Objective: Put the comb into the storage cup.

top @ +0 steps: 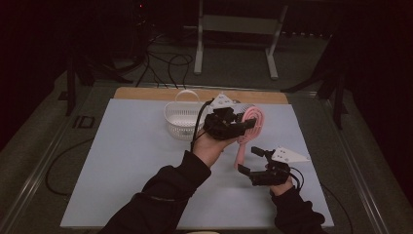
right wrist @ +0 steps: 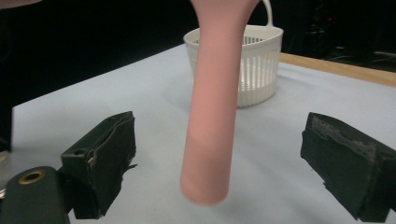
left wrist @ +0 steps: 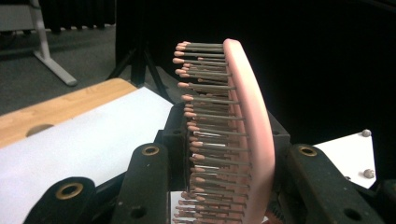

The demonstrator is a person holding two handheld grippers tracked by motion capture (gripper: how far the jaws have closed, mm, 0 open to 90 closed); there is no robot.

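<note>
A: While the left gripper (top: 243,123) hangs above the table, palm up and forearm reaching in from the bottom, its jaws are clamped on the head of the pink hairbrush (top: 247,131).

B: Right gripper (top: 253,161)?

A: Low, near the table's right front, jaws spread wide, touching nothing. The brush handle (right wrist: 210,116) hangs between the pads, clear of both.

B: Brush details?

A: Smooth pink plastic, oval head, round handle, thin grey bristles (left wrist: 210,121) with pink tips. Held in the air, handle slanting down toward the right gripper.

B: Surroundings?

A: White slatted plastic basket (top: 182,119) with a hoop handle, just left of the brush head, probably empty; interior is dim. Pale blue sheet (top: 122,161) over a wooden tabletop (top: 146,92). Dark room, cables (top: 165,63) and a white frame stand (top: 234,29) on the floor.
</note>
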